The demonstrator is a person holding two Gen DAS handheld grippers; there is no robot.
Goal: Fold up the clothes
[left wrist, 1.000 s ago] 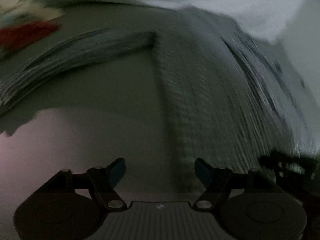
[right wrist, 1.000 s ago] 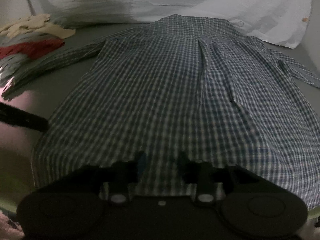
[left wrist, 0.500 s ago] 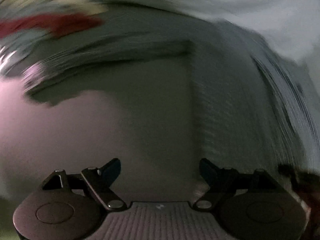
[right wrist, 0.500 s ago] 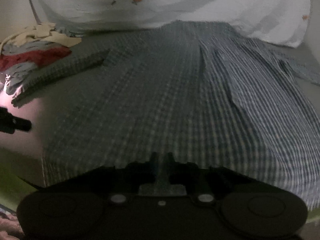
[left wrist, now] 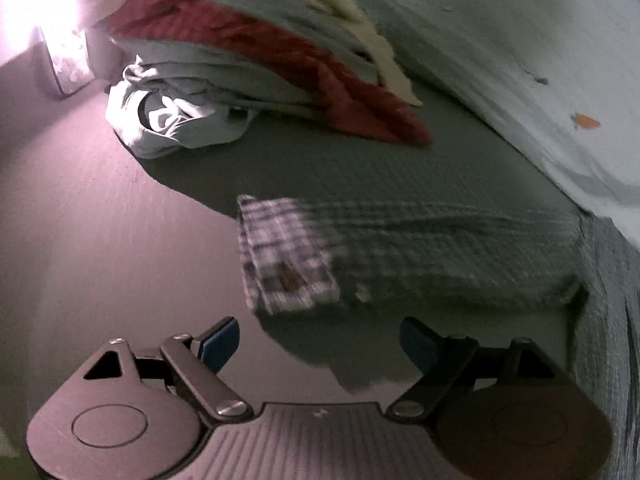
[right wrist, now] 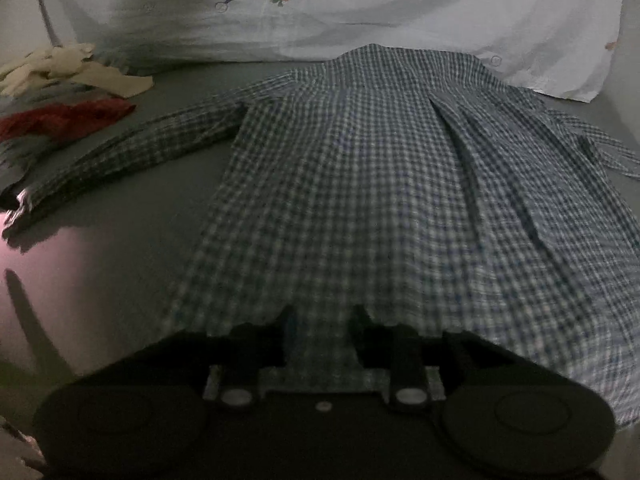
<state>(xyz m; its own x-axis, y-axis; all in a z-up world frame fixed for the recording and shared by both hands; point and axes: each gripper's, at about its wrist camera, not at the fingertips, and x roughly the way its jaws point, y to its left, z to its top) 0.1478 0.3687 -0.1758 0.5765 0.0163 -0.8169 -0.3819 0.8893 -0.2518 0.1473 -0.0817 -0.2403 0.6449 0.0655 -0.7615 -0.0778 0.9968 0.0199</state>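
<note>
**Checked shirt: left sleeve cuff lying just ahead of the open left fingers**

The checked shirt (right wrist: 380, 184) is lying flat on the bed (left wrist: 360, 168), hem toward the near edge and collar toward the far edge, where a white pillow (right wrist: 360, 12) with carrot prints is resting.

The left gripper (left wrist: 318, 342) is hovering with its fingers (left wrist: 220, 338) spread wide and holding nothing. The cuff (left wrist: 284, 256) of the left sleeve (left wrist: 440, 252) is sitting just beyond the gap, slightly left of centre and apart from both pads. From the cuff the sleeve is running rightward across this view, so its long axis is lying roughly crosswise to the fingers and leading back to the shirt body at the right edge of the frame. Farther out, toward the bed's far left corner, a pile of clothes (left wrist: 248, 52) in red, cream and grey is lying well apart from the cuff.

The right gripper (right wrist: 322, 328) is sitting at the hem on the near edge of the bed, its fingers (right wrist: 286, 330) partly closed, with checked cloth lying between them; whether they are actually pinching it I cannot tell. The shirt's long axis is running straight away from them.

The left hand looks much the nearer to the cuff. The coming move probably calls for a short advance forward and a little left, closing across the cuff's width, then carrying the sleeve rightward over the body.
</note>
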